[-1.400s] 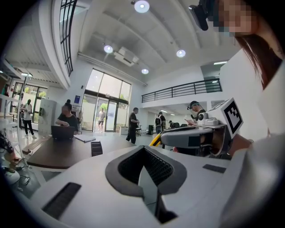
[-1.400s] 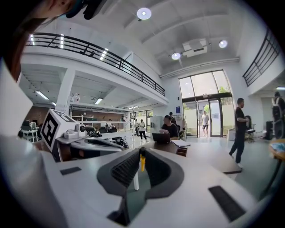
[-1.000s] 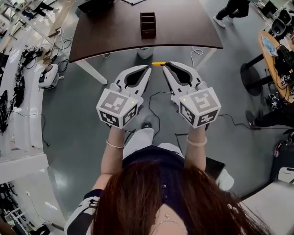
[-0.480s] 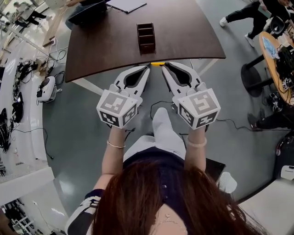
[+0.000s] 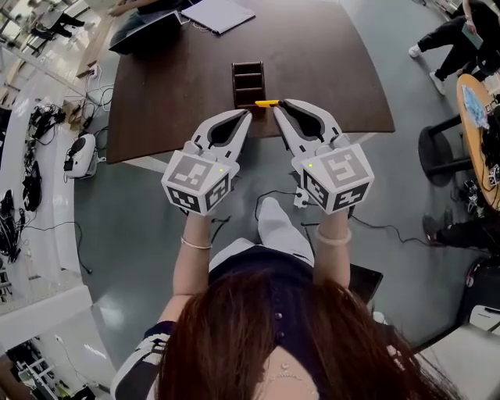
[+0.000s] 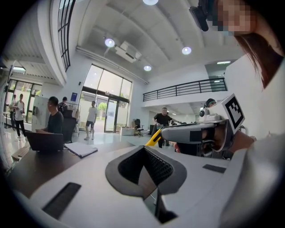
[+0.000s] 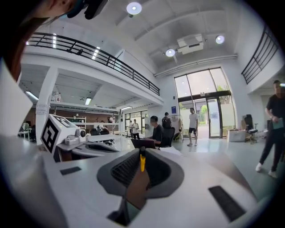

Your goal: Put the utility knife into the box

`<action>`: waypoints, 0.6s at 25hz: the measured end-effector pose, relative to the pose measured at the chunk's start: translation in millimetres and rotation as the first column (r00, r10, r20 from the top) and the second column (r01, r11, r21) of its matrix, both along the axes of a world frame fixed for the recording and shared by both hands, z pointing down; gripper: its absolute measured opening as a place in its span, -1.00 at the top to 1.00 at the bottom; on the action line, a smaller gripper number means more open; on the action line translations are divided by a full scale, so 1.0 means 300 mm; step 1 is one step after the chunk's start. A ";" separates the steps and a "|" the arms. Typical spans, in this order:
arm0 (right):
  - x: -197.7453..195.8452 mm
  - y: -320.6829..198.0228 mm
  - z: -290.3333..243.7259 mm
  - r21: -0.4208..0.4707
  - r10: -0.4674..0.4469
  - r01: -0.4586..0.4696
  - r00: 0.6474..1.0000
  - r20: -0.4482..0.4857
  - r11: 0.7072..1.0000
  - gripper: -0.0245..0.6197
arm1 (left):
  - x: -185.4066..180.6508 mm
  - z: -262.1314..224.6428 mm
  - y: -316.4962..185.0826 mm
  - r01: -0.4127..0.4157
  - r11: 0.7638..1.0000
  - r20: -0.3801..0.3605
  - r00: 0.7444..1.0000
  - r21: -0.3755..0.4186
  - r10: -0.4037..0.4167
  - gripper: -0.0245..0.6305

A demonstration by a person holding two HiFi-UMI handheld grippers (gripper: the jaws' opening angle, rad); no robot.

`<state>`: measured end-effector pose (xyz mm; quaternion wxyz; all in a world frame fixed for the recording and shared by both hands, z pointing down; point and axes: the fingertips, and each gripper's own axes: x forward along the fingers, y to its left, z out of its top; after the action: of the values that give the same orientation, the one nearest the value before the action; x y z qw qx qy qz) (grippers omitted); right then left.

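A dark brown box point(image 5: 248, 78) with open compartments stands on the dark table point(image 5: 328, 70) near its front edge. My right gripper point(image 5: 277, 104) is shut on a yellow utility knife point(image 5: 267, 102), which sticks out to the left of its tips, just in front of the box. In the right gripper view the knife point(image 7: 142, 162) stands upright between the closed jaws. My left gripper point(image 5: 248, 114) is shut and empty, close beside the right one. From the left gripper view, the knife point(image 6: 154, 137) shows at the tip of the right gripper point(image 6: 165, 132).
A dark laptop point(image 5: 141, 30) and a grey notebook point(image 5: 219, 13) lie at the table's far side. Cables and a white plug strip point(image 5: 299, 198) lie on the floor below. A round table point(image 5: 478, 133) stands at right. People walk or sit in the background.
The table and box have come closer as I moved forward. Both grippers now reach over the table's front edge, and the knife is right by the box. The grip is unchanged.
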<state>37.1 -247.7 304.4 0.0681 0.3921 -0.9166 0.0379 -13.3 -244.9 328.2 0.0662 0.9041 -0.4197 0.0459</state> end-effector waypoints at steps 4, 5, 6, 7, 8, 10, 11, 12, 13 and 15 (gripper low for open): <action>0.006 -0.137 0.032 -0.022 -0.039 0.039 0.999 -0.012 0.999 0.77 | 0.015 -0.005 -0.137 0.024 1.000 -0.024 0.999 0.003 -0.024 0.94; 0.002 -0.165 0.043 -0.029 -0.051 0.050 0.999 -0.014 0.998 0.77 | 0.011 -0.002 -0.167 0.036 0.999 -0.029 0.999 0.003 -0.036 0.94; -0.003 -0.192 0.052 -0.036 -0.061 0.060 0.998 -0.014 0.998 0.77 | 0.005 0.002 -0.196 0.047 0.999 -0.033 0.998 0.002 -0.047 0.94; -0.008 -0.219 0.061 -0.044 -0.068 0.068 0.998 -0.014 0.997 0.77 | 0.000 0.007 -0.221 0.054 0.999 -0.036 0.998 -0.001 -0.054 0.94; -0.014 -0.244 0.069 -0.050 -0.074 0.073 0.997 -0.016 0.996 0.77 | -0.005 0.011 -0.244 0.059 0.998 -0.037 0.998 -0.006 -0.059 0.94; -0.027 -0.286 0.081 -0.061 -0.081 0.080 0.997 -0.018 0.995 0.77 | -0.015 0.016 -0.284 0.063 0.998 -0.038 0.997 -0.014 -0.064 0.94; -0.032 -0.305 0.084 -0.064 -0.083 0.081 0.996 -0.018 0.995 0.77 | -0.020 0.016 -0.302 0.064 0.998 -0.038 0.997 -0.015 -0.065 0.94; -0.036 -0.324 0.084 -0.066 -0.082 0.081 0.996 -0.017 0.995 0.77 | -0.027 0.013 -0.322 0.065 0.998 -0.038 0.997 -0.013 -0.065 0.94; -0.042 -0.343 0.084 -0.068 -0.080 0.079 0.997 -0.019 0.995 0.77 | -0.036 0.009 -0.341 0.066 0.998 -0.039 0.997 -0.011 -0.067 0.94; -0.056 -0.371 0.092 -0.078 -0.078 0.076 0.997 -0.027 0.994 0.77 | -0.057 0.014 -0.370 0.069 0.997 -0.040 0.997 -0.016 -0.070 0.94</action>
<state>20.3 -359.1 331.9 0.0984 0.3540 -0.9278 0.0647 -30.3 -356.0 332.5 0.0830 0.8891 -0.4491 0.0283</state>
